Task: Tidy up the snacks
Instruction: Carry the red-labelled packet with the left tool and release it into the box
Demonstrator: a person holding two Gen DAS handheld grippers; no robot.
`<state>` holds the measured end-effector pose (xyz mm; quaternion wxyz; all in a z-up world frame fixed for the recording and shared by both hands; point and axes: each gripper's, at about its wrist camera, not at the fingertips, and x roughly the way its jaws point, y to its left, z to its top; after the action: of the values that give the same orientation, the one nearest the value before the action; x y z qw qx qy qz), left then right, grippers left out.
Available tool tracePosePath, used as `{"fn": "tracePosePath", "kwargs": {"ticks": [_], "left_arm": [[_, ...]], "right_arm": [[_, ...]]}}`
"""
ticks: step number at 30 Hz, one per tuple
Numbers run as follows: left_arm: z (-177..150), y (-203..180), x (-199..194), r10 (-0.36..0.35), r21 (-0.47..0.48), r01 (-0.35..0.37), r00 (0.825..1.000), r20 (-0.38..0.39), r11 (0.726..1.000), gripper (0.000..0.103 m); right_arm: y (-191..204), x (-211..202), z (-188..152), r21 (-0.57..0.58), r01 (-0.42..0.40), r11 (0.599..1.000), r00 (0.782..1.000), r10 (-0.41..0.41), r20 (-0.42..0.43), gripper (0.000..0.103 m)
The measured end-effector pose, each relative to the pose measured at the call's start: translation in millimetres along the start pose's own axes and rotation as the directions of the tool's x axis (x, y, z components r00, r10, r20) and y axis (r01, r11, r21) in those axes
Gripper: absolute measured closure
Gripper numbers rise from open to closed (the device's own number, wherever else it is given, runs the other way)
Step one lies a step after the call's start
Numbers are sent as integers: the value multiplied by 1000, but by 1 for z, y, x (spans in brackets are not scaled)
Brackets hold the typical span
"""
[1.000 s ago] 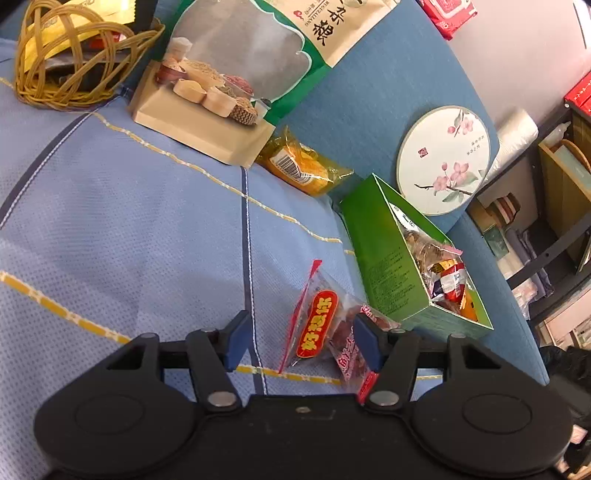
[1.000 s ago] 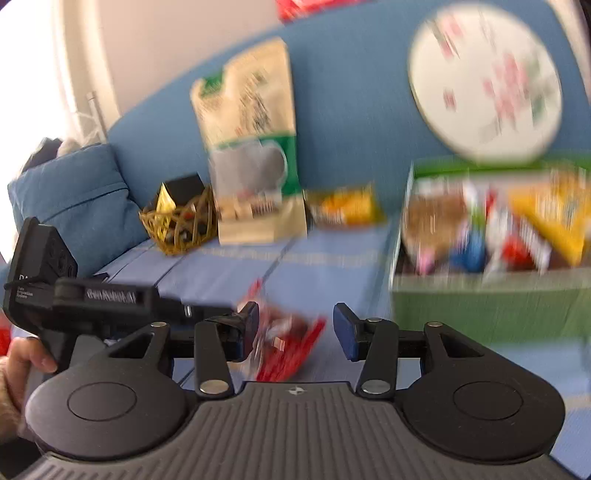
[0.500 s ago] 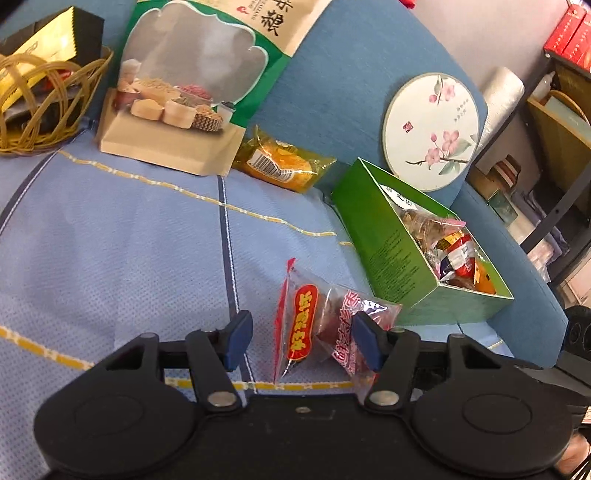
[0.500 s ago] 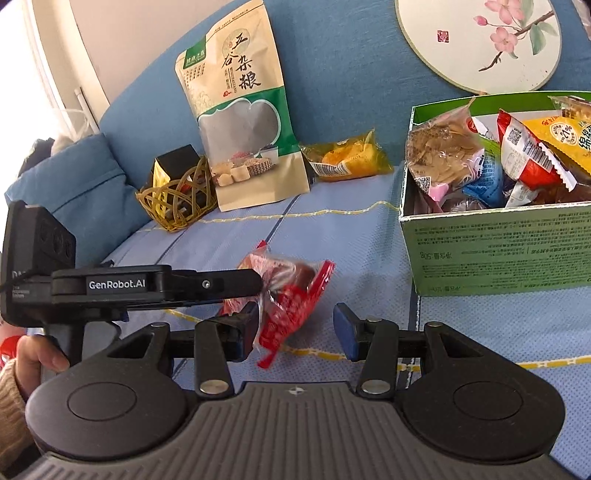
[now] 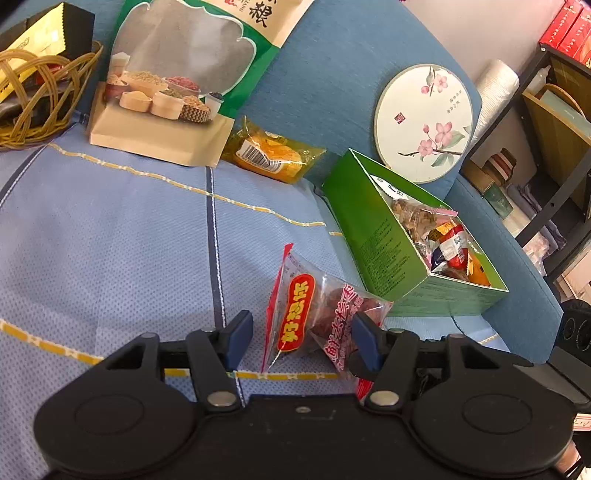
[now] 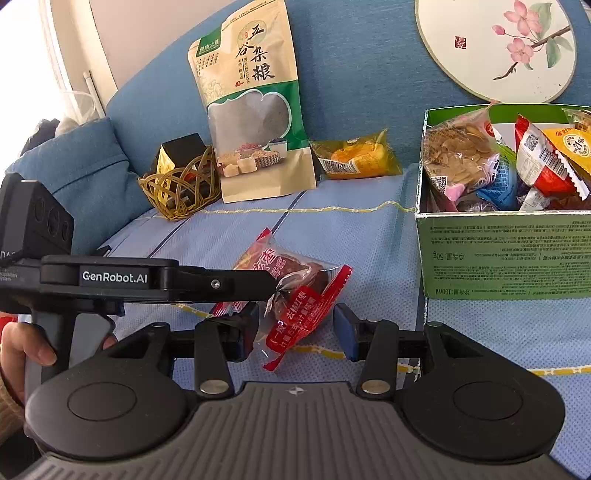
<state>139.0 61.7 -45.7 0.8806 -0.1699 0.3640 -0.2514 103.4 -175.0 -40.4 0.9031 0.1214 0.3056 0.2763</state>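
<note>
A round fan (image 6: 495,48) painted with pink blossoms leans on the blue sofa back (image 6: 351,74). A blue cushion (image 6: 74,173) sits at the sofa's end. Beside the sofa stands a dark shelf (image 5: 554,122) with red boxes (image 5: 569,26) on top.

Bright daylight, blown-out glare at right view's upper left, sharp focus, fisheye bending at edges

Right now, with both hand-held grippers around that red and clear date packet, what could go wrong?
1. Both open hand-held grippers, left and right, straddle the red and clear date packet; they may collide.
2. The slippery film may slide away.
3. The green cardboard box looks crowded; the packet may not settle.
</note>
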Motion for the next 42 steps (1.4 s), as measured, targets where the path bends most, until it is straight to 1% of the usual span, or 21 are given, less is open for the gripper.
{"fn": "tracePosePath", "kwargs": {"ticks": [6, 7, 8, 9, 10, 12, 13, 14, 18, 23, 27, 29, 31, 33, 37, 39, 42], "left_arm": [[0, 2, 0, 0, -6, 0, 1000, 7, 1000, 0], [-1, 2, 0, 1, -3, -1, 1000, 9, 1000, 0], [-1, 1, 0, 1, 5, -1, 1000, 10, 1000, 7], [-2, 1, 0, -2, 11, 1, 1000, 10, 1000, 19], [-2, 1, 0, 2, 17, -2, 1000, 11, 1000, 24], [-2, 1, -3, -7, 14, 7, 1000, 14, 1000, 39], [-3, 1, -4, -10, 13, 10, 1000, 18, 1000, 41], [-4, -1, -5, -9, 18, 9, 1000, 24, 1000, 44], [-6, -10, -13, 2, 34, -3, 999, 53, 999, 46], [3, -25, -27, -22, 37, 18, 993, 118, 999, 48], [15, -43, -25, -57, 36, 52, 986, 154, 998, 48], [24, -53, -17, -80, 37, 76, 986, 149, 996, 48], [35, -68, -6, -104, 51, 97, 985, 139, 994, 48], [45, -86, 5, -125, 92, 114, 983, 132, 989, 48], [63, -120, 29, -165, 153, 147, 980, 113, 977, 48], [71, -134, 43, -172, 173, 154, 980, 98, 973, 48], [83, -150, 62, -164, 200, 144, 983, 86, 969, 48]], "right_arm": [[2, 4, -2, -4, 0, 1000, 1000, 0, 6, 26], [3, 5, -2, -2, -2, 1000, 1000, 2, 5, 28], [4, 6, -3, 0, -6, 1000, 1000, 6, 3, 39], [5, 7, -3, 1, 3, 1000, 1000, -3, -1, 42], [6, 7, -3, -7, 8, 1000, 1000, -8, 0, 48], [6, 5, -1, -7, 4, 1000, 1000, -4, 2, 55], [5, 4, -1, -8, 1, 1000, 1000, -1, 4, 57], [6, 3, -1, -9, 0, 1000, 1000, 0, 5, 57], [13, -2, 1, -60, 7, 998, 1000, -6, 21, 58], [19, -21, 13, -101, 15, 995, 996, -5, 94, 58], [15, -38, 23, -118, 50, 992, 987, -31, 155, 58], [7, -48, 28, -112, 84, 990, 980, -62, 189, 58], [-4, -58, 34, -76, 110, 991, 972, -91, 217, 58], [-17, -69, 39, -38, 129, 991, 963, -116, 244, 58], [-40, -86, 48, 37, 180, 983, 935, -183, 304, 59], [-50, -89, 52, 63, 207, 976, 922, -217, 320, 59], [-68, -89, 62, 73, 231, 970, 913, -242, 329, 59]]}}
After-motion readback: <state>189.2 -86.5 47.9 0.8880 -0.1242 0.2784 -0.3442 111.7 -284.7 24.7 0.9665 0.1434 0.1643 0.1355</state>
